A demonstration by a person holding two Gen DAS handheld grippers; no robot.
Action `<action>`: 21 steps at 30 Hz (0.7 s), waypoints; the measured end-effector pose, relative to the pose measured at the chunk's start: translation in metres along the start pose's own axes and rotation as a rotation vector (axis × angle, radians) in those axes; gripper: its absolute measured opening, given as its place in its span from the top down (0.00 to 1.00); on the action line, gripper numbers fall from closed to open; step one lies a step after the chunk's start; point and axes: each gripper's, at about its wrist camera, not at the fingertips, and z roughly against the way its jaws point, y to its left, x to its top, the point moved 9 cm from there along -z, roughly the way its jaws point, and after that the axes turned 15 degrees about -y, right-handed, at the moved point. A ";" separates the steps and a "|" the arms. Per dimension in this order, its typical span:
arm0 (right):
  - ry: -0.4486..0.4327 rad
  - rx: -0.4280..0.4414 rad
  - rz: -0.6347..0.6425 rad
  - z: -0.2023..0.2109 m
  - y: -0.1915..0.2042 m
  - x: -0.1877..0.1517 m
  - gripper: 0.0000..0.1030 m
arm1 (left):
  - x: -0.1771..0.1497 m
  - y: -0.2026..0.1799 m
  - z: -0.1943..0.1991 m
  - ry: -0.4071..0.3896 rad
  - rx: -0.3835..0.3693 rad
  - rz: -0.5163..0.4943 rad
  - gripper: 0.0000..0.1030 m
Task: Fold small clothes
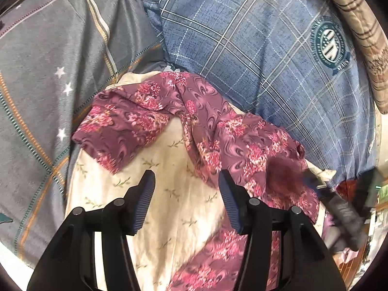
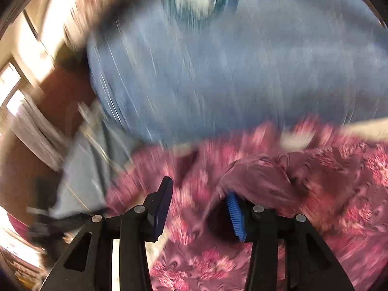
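Ribbed tool pads [image 1: 148, 191], crumpled floral garment [image 1: 218, 131]

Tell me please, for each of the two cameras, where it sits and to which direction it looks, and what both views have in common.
Left wrist: sits behind the left gripper, looking steeply down at the purple floral garment on a cream sheet; both open fingers show, nothing between.
Right wrist: sits behind the right gripper, looking down, motion-blurred; open fingers show, a garment fold draped over one.
Shared: the garment and the blue plaid pillow.
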 end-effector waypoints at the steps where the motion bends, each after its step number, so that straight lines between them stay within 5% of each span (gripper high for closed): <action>1: 0.042 0.004 0.012 -0.008 0.007 -0.017 0.55 | -0.001 0.000 0.003 0.001 0.004 -0.012 0.45; 4: 0.025 0.038 0.019 0.015 0.009 -0.027 0.56 | -0.008 -0.010 0.008 -0.002 0.000 -0.043 0.44; 6: -0.031 0.036 0.007 0.045 -0.011 -0.018 0.46 | -0.017 -0.030 0.007 0.012 -0.041 -0.052 0.41; 8: -0.109 -0.037 -0.057 0.093 -0.060 -0.009 0.24 | -0.028 -0.060 0.000 0.033 -0.084 -0.064 0.37; 14: -0.155 -0.153 -0.404 0.157 -0.205 -0.037 0.23 | -0.070 -0.157 -0.044 0.117 -0.203 -0.056 0.36; 21: -0.176 0.022 -0.749 0.136 -0.254 -0.076 0.23 | -0.087 -0.188 -0.099 0.107 -0.151 -0.041 0.36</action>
